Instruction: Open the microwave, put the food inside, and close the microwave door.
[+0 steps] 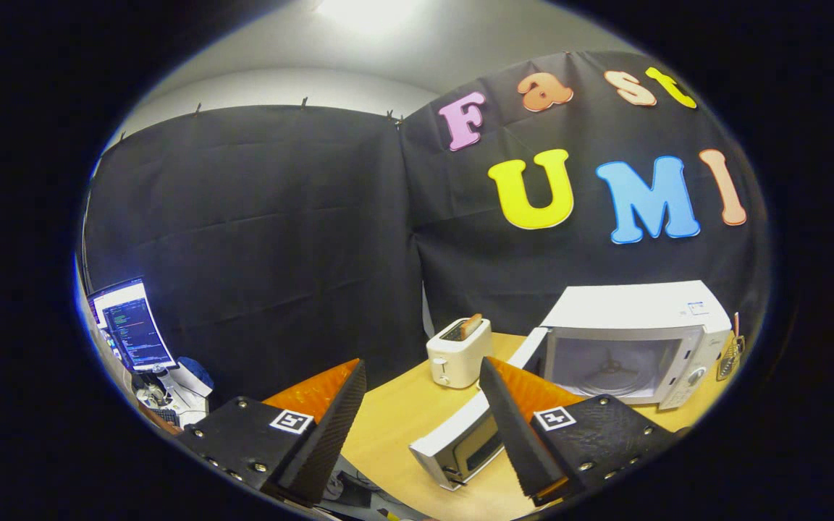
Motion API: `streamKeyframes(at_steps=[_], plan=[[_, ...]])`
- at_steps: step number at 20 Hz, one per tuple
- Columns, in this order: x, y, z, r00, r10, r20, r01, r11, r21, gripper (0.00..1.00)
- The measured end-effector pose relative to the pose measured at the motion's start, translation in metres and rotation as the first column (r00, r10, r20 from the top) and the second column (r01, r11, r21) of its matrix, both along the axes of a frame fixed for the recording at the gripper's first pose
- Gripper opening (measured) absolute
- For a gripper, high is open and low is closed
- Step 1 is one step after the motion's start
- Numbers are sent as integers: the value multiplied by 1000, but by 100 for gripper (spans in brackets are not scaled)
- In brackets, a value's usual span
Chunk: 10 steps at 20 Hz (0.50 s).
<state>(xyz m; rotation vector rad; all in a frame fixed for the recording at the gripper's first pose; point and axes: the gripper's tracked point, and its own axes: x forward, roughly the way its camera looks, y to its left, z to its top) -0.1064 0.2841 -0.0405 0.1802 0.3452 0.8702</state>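
Microwave open, gripper empty.
The gripper (pixel 420 405) hangs over the table (pixel 395 427) with its fingers spread wide and nothing between them. Beyond the right finger, the microwave (pixel 634 340) stands with its door (pixel 460 441) swung fully out toward the fingers. A toaster (pixel 458 353) holding a slice of bread (pixel 470 325) sits just left of the microwave.

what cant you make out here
Gripper view:
- Door: its near end hides behind the right one of the open jaws of the gripper.
- Microwave cavity: washed out, contents unclear.
- Toaster: slice in it too small to identify.
- Monitor: text too small.
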Motion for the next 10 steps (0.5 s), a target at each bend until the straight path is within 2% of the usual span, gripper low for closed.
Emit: streamKeyframes(at_steps=[6, 10], plan=[[25, -85, -17, 991, -127, -37, 125, 991, -52, 98], [37, -135, -41, 978, -188, -87, 182, 980, -80, 98]])
